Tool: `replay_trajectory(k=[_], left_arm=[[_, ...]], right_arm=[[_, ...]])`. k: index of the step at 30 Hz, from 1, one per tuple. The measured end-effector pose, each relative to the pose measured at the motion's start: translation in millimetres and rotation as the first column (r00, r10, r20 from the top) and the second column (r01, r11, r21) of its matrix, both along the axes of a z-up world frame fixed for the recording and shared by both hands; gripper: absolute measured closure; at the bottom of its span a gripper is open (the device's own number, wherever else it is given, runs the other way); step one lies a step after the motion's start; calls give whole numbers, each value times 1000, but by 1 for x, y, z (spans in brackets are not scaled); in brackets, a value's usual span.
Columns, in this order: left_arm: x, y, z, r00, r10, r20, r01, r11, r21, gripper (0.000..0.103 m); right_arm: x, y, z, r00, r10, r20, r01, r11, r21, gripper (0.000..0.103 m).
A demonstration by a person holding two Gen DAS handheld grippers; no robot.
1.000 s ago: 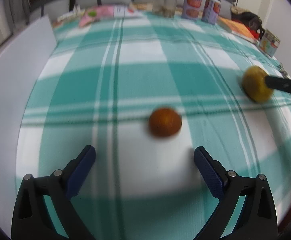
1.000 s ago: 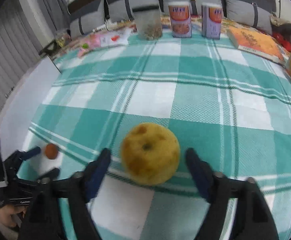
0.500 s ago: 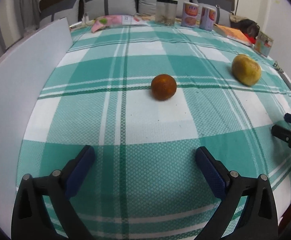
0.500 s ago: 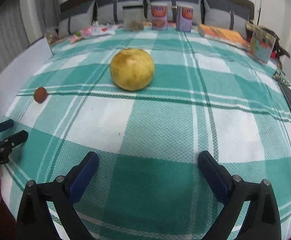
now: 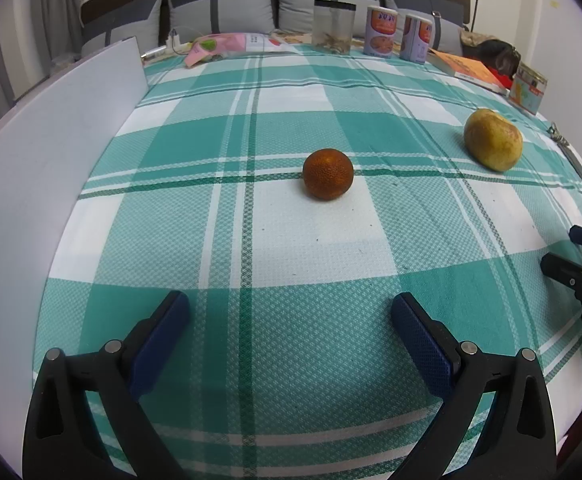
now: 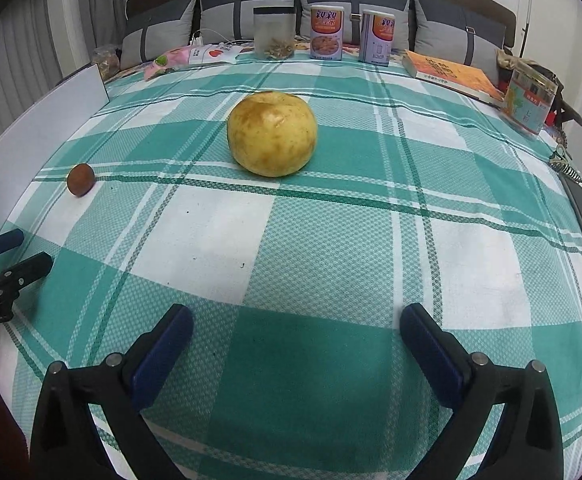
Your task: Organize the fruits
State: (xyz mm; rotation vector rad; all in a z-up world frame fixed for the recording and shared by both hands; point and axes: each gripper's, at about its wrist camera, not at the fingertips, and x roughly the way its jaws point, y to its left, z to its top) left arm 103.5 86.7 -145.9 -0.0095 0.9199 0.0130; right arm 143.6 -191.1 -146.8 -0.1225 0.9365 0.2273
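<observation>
A small round orange fruit (image 5: 328, 174) and a large yellow fruit (image 6: 271, 133) are left apart mid-bed; left tongs (image 5: 289, 324) are spread empty, right tongs (image 6: 296, 334) are opening, empty.

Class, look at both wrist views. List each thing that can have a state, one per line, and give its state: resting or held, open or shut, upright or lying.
Orange fruit: resting on the cloth, not held.
Yellow fruit: resting on the cloth, not held.
Left tongs: open, nothing between the jaws.
Right tongs: opening, nothing between the jaws.
Clear jar: upright, lid on.
Two cans: upright.
Orange book: lying flat, closed.
</observation>
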Motion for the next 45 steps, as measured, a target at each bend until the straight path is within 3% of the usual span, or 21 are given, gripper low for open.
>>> replay_trajectory(k=[45], left_arm=[[-1, -1, 0, 1000, -2, -10, 2, 1000, -2, 1]], right_arm=[[1, 0, 0, 1000, 0, 0, 0, 1000, -2, 0]])
